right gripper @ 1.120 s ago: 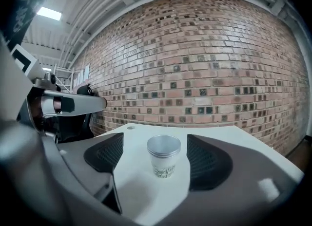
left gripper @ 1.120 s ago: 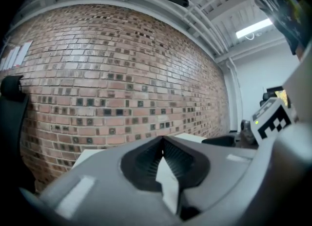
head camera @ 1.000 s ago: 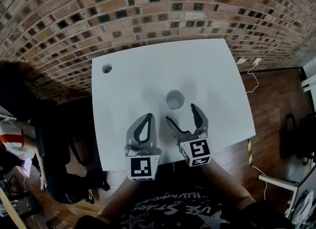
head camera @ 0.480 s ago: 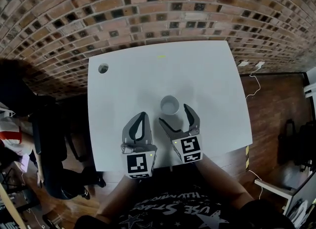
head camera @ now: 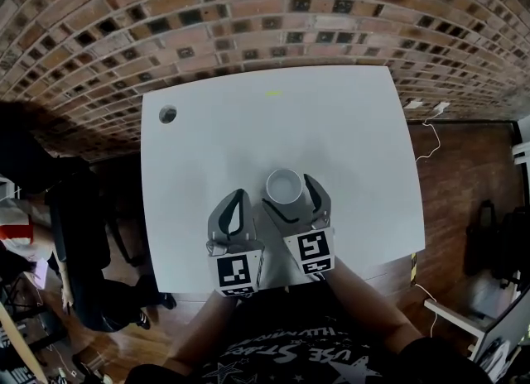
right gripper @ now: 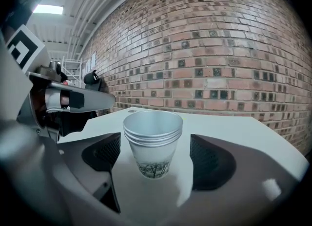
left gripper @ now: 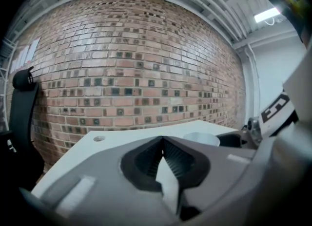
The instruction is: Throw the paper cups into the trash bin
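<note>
Table (head camera: 348, 134) top is noted as white and matt, squarish with rounded corners, its far edge set close against a brick wall (head camera: 248, 10) of red-brown courses with darker bricks scattered through. A round cable hole (head camera: 167, 114) is seen near the far-left corner, and a small yellow mark (head camera: 273, 93) by the middle of the far edge. Paper cups (right gripper: 152, 142), nested in one upright stack with several rims showing and a tree print low on the outer cup, are placed toward the near edge, a little left of its middle. The right gripper (right gripper: 153, 159) is held low over the table with its jaws spread wide; the stack is flanked by them, a gap being left on each side so that neither pad is touching. The left gripper (left gripper: 162, 138) is held just beside it, nearer the left edge, its jaws brought together at the tips with nothing between them. Dark wooden floor (head camera: 464, 175) is seen past the right edge, a white cable (head camera: 426, 138) trailing across it. A black chair (left gripper: 22, 103) is seen off the left edge. A ceiling strip light (left gripper: 265, 14) is lit overhead.
</note>
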`<state>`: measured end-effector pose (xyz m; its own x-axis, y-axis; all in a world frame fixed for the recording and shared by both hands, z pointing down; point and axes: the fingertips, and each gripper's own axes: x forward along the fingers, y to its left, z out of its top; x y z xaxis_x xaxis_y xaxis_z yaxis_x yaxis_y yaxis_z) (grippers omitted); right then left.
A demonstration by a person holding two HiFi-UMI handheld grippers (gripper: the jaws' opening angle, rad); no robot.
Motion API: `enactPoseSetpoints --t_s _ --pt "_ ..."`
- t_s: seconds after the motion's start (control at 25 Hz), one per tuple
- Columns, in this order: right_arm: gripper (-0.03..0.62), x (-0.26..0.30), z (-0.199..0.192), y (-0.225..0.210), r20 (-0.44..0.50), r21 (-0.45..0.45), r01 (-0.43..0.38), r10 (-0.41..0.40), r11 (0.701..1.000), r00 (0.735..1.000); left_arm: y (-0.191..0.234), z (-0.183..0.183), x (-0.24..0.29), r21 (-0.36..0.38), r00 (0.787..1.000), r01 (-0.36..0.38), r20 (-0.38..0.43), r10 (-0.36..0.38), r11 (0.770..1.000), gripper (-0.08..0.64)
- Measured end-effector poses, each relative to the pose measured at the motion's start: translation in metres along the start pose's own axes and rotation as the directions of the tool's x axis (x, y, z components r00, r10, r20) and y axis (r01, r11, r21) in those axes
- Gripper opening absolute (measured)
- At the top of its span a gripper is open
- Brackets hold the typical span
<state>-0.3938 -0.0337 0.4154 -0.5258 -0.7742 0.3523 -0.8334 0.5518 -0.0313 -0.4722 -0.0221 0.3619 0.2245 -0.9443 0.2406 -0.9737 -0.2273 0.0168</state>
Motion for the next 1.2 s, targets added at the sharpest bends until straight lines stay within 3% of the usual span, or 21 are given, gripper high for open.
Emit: enactPoseSetpoints --t_s 0.48,0.96,1.12,1.2 --pt "0.437 0.023 -0.003 0.002 0.002 -0.044 -0.032 0.032 0.999 0.999 0.013 -0.023 0.016 -0.039 0.997 -0.019 -0.081 0.016 0.999 0.005" --pt "0.434 0.036 0.007 -0.002 0.039 -0.050 -0.030 0.032 0.998 0.999 0.019 -0.017 0.023 -0.048 0.996 -0.023 -0.082 0.019 0.999 0.005" --pt "0.358 0.038 0.008 -0.002 0.036 -0.043 -0.036 0.037 0.998 0.999 0.025 -0.023 0.022 -0.017 0.998 -0.023 -0.056 0.022 1.000 0.005" --pt "0.357 0.038 0.007 -0.003 0.036 -0.044 -0.031 0.033 0.999 0.999 0.024 -0.022 0.021 -0.026 0.998 -0.021 -0.061 0.020 0.999 0.005"
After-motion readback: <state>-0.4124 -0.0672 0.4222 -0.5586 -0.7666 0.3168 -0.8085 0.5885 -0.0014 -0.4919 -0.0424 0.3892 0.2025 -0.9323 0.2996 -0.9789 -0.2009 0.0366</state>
